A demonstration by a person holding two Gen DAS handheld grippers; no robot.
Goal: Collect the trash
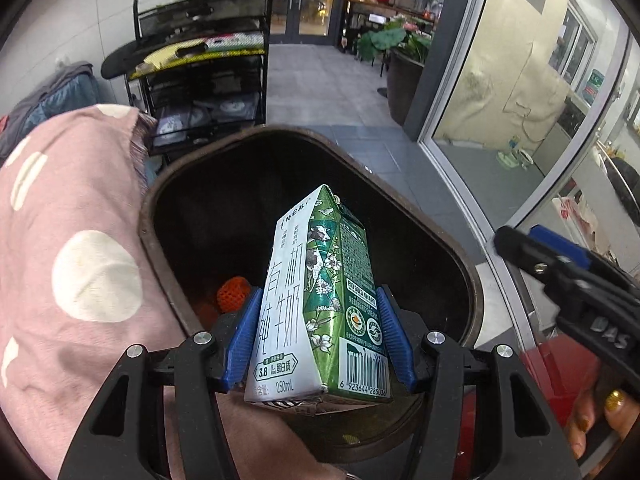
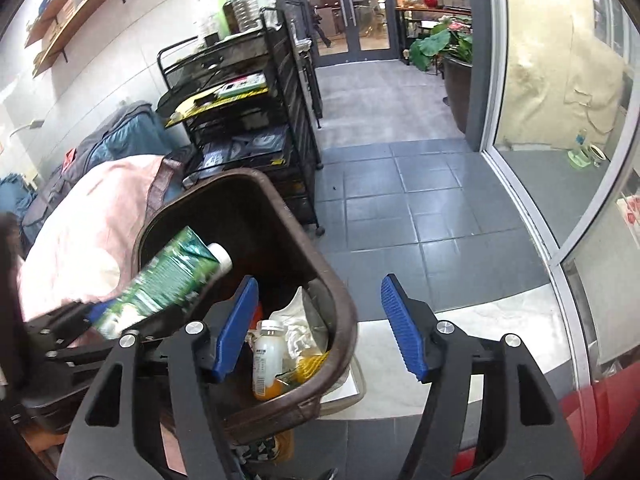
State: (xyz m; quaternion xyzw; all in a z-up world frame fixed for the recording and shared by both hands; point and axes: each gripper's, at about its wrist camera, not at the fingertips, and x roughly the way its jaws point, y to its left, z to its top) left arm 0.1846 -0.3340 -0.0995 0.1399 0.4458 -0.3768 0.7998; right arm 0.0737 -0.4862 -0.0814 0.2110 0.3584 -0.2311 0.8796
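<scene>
My left gripper [image 1: 318, 336] is shut on a green and white milk carton [image 1: 320, 300] and holds it above the open mouth of a brown trash bin [image 1: 460, 256]. The right wrist view shows the same carton [image 2: 160, 284] over the bin [image 2: 340, 300], held by the left gripper at the left edge. My right gripper [image 2: 320, 324] is open and empty, just above the bin's near right rim. Inside the bin lie a small plastic bottle with orange liquid [image 2: 268, 360], crumpled paper [image 2: 300, 328] and an orange net-like ball [image 1: 234, 294].
A pink dotted cloth [image 1: 72, 264] covers something to the left of the bin. A black wire cart [image 2: 248, 120] with papers stands behind it. Grey tiled floor [image 2: 400, 200] lies ahead. A glass partition [image 2: 560, 120] runs on the right, and a potted plant [image 2: 452, 64] stands beyond.
</scene>
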